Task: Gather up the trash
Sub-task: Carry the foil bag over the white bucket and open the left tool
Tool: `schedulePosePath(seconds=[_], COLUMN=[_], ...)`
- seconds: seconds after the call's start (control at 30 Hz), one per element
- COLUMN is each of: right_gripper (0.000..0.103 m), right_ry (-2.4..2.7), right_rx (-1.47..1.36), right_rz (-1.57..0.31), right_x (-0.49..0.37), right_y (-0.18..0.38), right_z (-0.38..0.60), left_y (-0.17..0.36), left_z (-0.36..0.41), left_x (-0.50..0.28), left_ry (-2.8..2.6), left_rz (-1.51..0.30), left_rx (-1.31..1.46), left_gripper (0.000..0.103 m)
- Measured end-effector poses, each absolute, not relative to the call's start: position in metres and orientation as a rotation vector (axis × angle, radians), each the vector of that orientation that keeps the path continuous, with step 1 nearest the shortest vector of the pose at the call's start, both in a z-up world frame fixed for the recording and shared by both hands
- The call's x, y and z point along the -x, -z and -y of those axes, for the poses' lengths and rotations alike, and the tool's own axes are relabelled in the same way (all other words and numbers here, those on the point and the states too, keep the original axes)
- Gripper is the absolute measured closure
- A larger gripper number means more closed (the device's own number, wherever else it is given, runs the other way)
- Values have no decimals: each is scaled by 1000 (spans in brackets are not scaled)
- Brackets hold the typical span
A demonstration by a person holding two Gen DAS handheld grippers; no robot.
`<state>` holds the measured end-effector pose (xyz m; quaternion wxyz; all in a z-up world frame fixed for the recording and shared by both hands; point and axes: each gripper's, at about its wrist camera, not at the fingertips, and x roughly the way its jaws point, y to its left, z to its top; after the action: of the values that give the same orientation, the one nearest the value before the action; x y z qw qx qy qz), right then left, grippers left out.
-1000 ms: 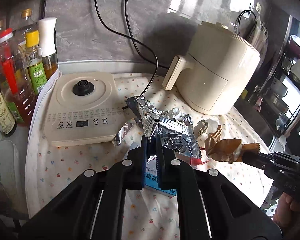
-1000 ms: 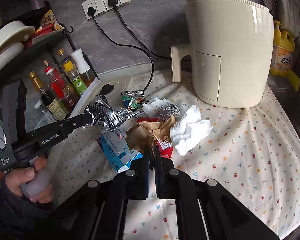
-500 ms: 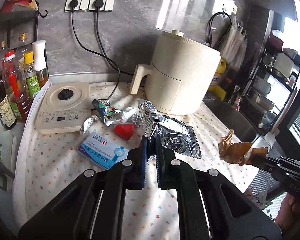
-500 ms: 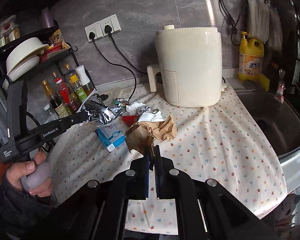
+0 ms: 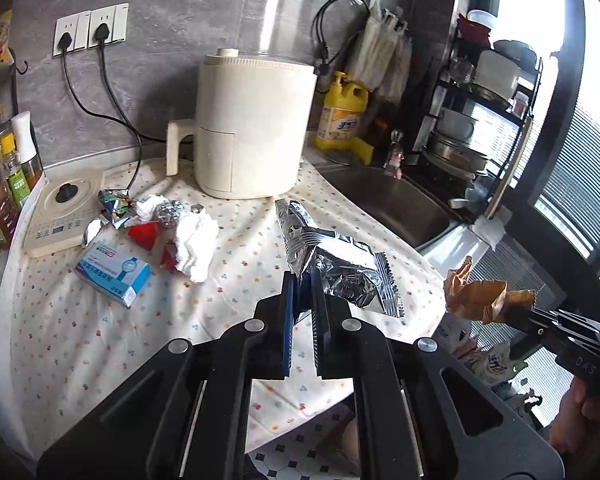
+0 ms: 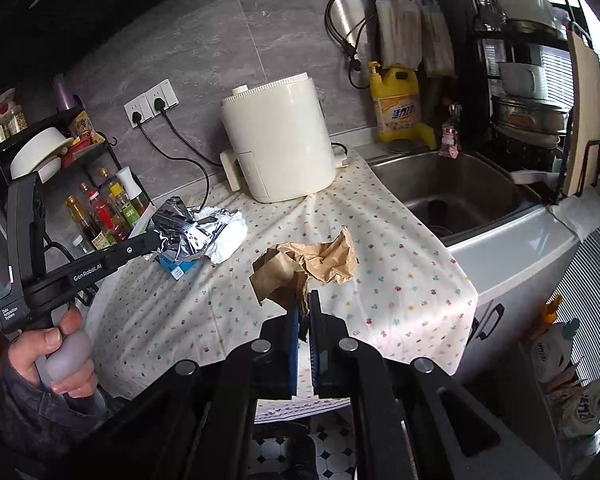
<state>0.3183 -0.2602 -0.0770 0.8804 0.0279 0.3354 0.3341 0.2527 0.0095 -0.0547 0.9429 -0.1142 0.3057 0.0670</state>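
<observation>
Left wrist: left gripper [image 5: 303,280] clamps foil bag [image 5: 332,256] above the table edge; tissue [image 5: 194,240], box [image 5: 114,272] remain.
Right wrist: right gripper [image 6: 305,306] pinches brown paper [image 6: 304,264]; bin possibly lower right.

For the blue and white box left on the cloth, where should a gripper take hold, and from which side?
Grip the blue and white box across its short width, coming from above. It lies flat on the tablecloth, so only its side edges offer opposing faces. Its near end is clear; the white tissue lies beside the far right.
</observation>
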Motion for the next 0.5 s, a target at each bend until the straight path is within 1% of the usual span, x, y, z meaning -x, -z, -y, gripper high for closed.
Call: schedulePosePath(seconds=[0.27,0.5], right_gripper=[97,97], right_ry=[-603,-523], right_rx=[-102,-128], right_rz=[-746,-806], right_x=[-294,-287], right_y=[99,132], right_z=[317,353], left_y=[73,99], left_z=[49,87], left_x=[-253,-255], left_ry=[-45,24], left_rz=[-682,-752], left_rx=[212,190], left_gripper=[94,94])
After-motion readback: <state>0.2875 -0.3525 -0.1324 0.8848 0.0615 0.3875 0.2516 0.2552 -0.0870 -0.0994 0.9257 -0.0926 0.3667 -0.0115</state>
